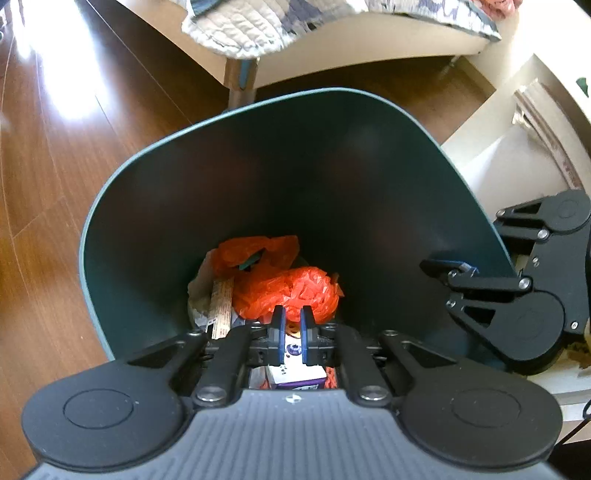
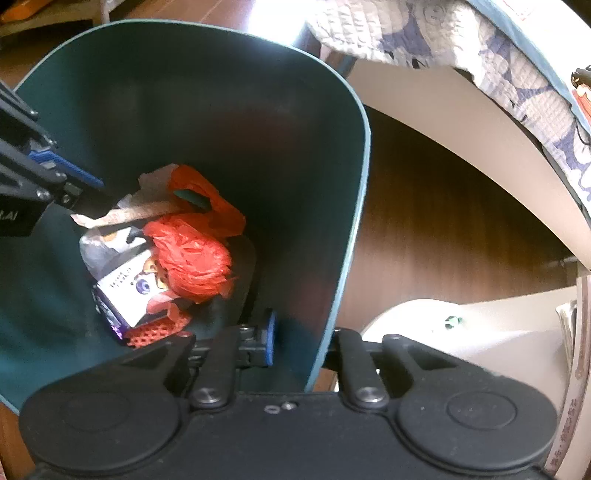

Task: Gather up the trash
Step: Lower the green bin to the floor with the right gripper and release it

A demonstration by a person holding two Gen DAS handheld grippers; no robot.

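Note:
A dark green bin (image 1: 258,177) stands on the wood floor; it also fills the right wrist view (image 2: 184,92). Inside lie crumpled orange plastic bags (image 1: 291,288) (image 2: 195,266), a white and purple carton (image 1: 295,376) (image 2: 125,291), paper scraps (image 2: 147,199) and an orange mesh piece (image 2: 155,330). My left gripper (image 1: 292,332) hangs over the bin's inside, its jaws a small gap apart with nothing between them. My right gripper (image 2: 295,343) is clamped on the bin's right wall, one blue finger (image 2: 270,341) inside; it shows in the left wrist view (image 1: 476,275).
A bed with a quilted cover (image 1: 236,26) (image 2: 443,33) stands behind the bin on a pale frame. A white low table (image 1: 517,147) (image 2: 480,332) is to the right. Wood floor (image 1: 48,184) lies to the left with sun glare.

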